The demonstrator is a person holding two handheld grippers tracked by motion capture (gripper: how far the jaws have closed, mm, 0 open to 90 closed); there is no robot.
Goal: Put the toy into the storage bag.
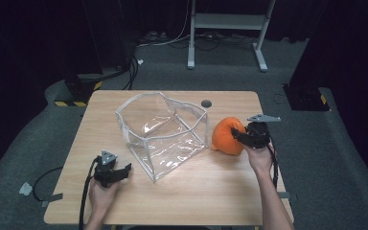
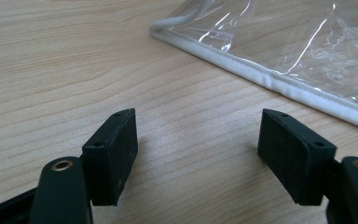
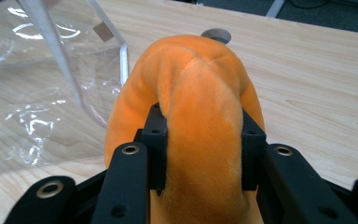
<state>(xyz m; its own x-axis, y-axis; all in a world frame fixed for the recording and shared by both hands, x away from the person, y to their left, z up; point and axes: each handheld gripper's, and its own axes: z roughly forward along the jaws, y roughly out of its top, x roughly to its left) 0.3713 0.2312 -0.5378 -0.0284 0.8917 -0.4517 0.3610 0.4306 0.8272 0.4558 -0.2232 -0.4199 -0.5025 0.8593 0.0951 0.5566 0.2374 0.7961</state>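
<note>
- Orange plush toy (image 3: 200, 116): soft, fuzzy, rounded, with a raised ridge; lies on the worktop (image 1: 211, 182) just beside the clear plastic bag (image 1: 165, 132).
- Right tool (image 3: 203, 140) pinches the ridge.
- Left tool (image 2: 198, 154) gapes wide, empty.

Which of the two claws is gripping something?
The right claw, pinching the orange plush toy. The left claw stands open over bare table.

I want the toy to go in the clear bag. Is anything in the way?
The clear bag's near wall stands between the orange plush toy and its inside, so the right gripper, clamped on the toy, must lift it over the rim.
</note>
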